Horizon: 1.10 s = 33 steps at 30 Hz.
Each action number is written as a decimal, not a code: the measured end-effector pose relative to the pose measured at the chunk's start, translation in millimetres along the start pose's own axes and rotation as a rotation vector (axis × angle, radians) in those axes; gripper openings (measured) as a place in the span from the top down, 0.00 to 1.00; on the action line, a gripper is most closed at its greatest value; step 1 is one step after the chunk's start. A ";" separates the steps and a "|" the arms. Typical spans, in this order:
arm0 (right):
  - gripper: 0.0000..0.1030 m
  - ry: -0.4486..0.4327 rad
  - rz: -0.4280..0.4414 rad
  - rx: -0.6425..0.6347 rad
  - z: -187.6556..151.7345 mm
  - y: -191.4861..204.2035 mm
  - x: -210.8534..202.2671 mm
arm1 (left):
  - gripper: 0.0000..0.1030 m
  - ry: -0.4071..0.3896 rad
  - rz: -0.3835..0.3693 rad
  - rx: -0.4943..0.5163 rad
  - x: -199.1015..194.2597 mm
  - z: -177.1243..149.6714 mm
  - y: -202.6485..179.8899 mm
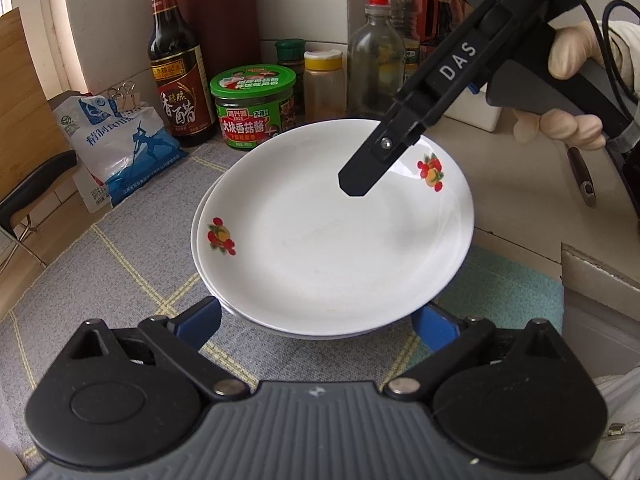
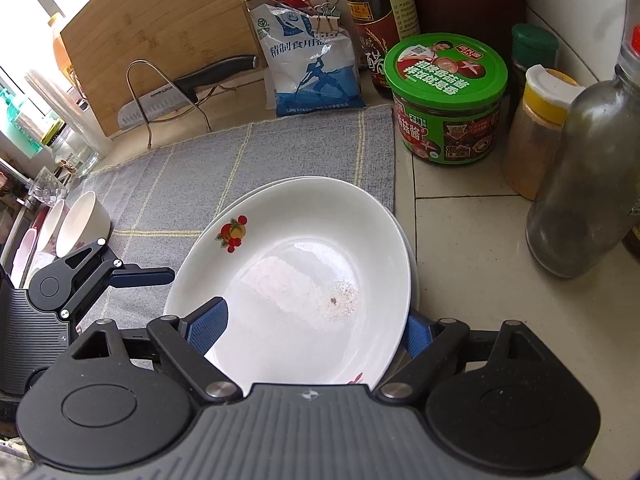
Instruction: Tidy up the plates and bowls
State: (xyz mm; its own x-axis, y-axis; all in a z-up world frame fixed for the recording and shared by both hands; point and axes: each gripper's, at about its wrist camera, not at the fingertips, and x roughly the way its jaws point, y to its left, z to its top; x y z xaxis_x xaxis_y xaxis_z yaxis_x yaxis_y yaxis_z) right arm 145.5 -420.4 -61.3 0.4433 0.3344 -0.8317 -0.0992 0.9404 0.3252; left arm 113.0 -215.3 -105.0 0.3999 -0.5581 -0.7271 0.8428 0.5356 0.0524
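The white fruit-print plate point(image 1: 332, 236) is lying atop a plate stack on the grey mat point(image 1: 120, 272) on the bench. Both claws, left claw point(image 1: 320, 320) and "DAS"-marked right claw point(image 2: 316, 322), are standing spread, straddling its rim without pinching. A "SUPOR" knife point(image 2: 160, 98) is resting behind.

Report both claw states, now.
Left claw: open, straddling the plate stack's near edge, gripping nothing.
Right claw: open around the top plate's rim, not clamped.

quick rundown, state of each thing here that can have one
top plate: upright, empty, stacked on another plate
left gripper: open, fingers either side of the stack's near rim
right gripper: open, one finger over the top plate, one outside its rim
green-lidded jar: lid on
bowls: tipped on edge
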 end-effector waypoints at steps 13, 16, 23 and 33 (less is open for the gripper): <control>0.08 0.012 -0.070 0.000 -8.2 8.4 -6.4 | 0.02 -0.022 0.022 -0.025 -4.4 -4.8 0.7; 0.07 0.013 -0.085 -0.003 -14.0 8.8 -7.3 | 0.02 -0.026 0.027 -0.035 -5.1 -6.2 0.7; 0.00 -0.056 -0.156 -0.087 -24.1 28.9 -15.7 | 0.02 -0.063 0.036 -0.086 -17.5 -9.8 3.5; 0.00 -0.303 -0.320 -0.329 -32.6 85.2 -32.4 | 0.01 -0.165 0.149 -0.195 -64.3 -16.3 12.5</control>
State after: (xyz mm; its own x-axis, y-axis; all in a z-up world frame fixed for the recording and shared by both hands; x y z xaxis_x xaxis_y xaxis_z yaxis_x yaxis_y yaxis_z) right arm 93.7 -349.2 -21.3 0.7289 0.0414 -0.6833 -0.1688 0.9782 -0.1208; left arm 91.9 -162.3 -68.8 0.5809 -0.5511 -0.5990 0.6917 0.7222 0.0064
